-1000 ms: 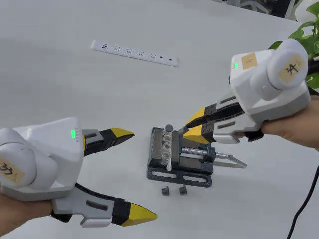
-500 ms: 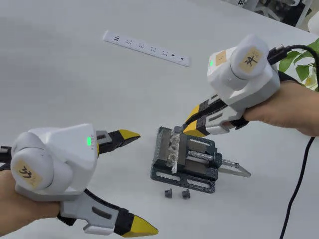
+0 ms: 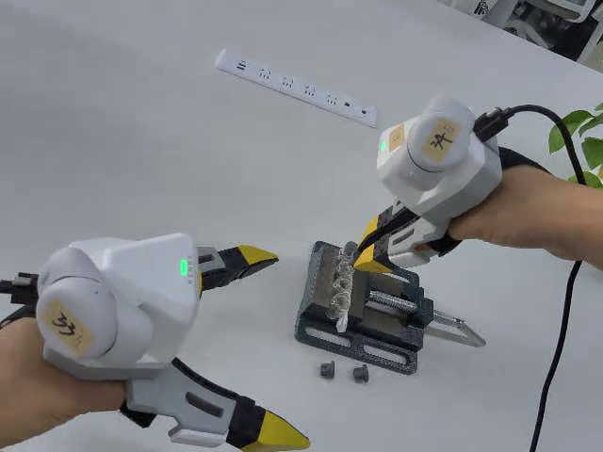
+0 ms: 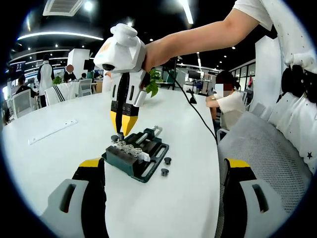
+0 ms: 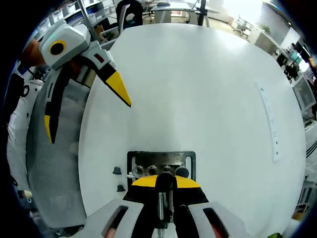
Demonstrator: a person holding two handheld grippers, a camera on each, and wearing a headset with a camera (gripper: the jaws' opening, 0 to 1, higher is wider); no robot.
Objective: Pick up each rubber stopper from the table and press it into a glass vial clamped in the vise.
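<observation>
Steeply tilted, right tool (image 4: 121, 131) grips a stopper (image 5: 166, 179) over the vise (image 4: 148, 159).

Wide bare table (image 3: 141, 141) left of and beyond the vise (image 3: 363, 325), broken only by a strip (image 3: 297, 87) lying well off at the far side. From above, far end of the vise blocked by the right gripper (image 3: 366, 252), jaws together, tips just over the vials (image 3: 337, 284). Near end of the vial row uncovered from above. Near side of the vise open save two stoppers (image 3: 327, 370) just beside its base. Clear run between those and the left gripper (image 3: 291, 347), spread wide at the near left. On the right, hemmed by the vise's handle (image 3: 459, 328) jutting out and a cable (image 3: 556, 358) trailing over the table.
</observation>
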